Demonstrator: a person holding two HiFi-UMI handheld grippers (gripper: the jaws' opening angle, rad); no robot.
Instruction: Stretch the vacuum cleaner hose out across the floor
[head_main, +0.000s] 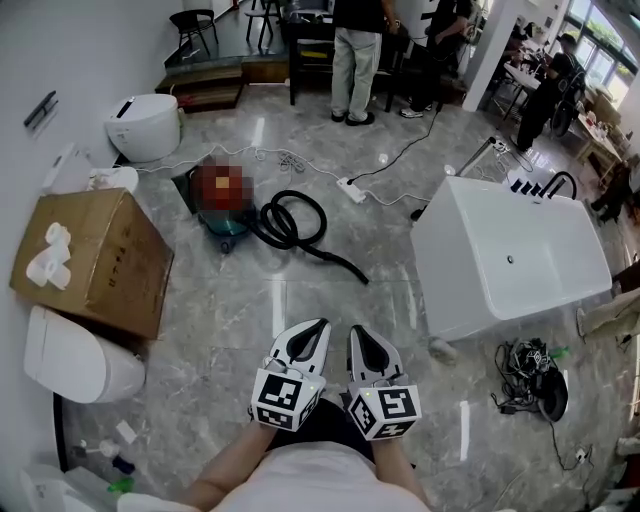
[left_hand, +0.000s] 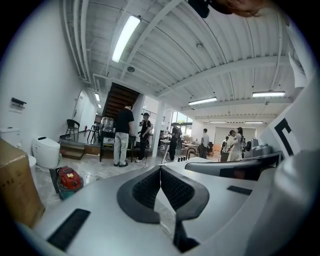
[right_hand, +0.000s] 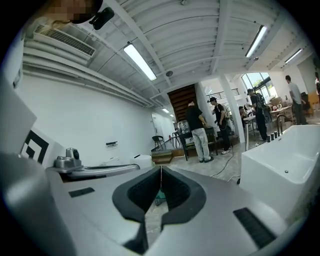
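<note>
A red and teal vacuum cleaner (head_main: 220, 205) stands on the marble floor, also seen low at the left in the left gripper view (left_hand: 69, 180). Its black hose (head_main: 295, 222) lies coiled in a loop beside it, with the free end trailing toward the bathtub. My left gripper (head_main: 322, 326) and right gripper (head_main: 352, 331) are held side by side close to my body, well short of the hose. Both are shut with nothing between the jaws, as seen in the left gripper view (left_hand: 160, 170) and the right gripper view (right_hand: 161, 169).
A white bathtub (head_main: 520, 255) stands at the right. A cardboard box (head_main: 95, 260) and toilets (head_main: 145, 125) line the left wall. A white power strip and cables (head_main: 352, 188) lie beyond the hose. Several people (head_main: 355, 55) stand at the back. Tangled gear (head_main: 535, 375) lies lower right.
</note>
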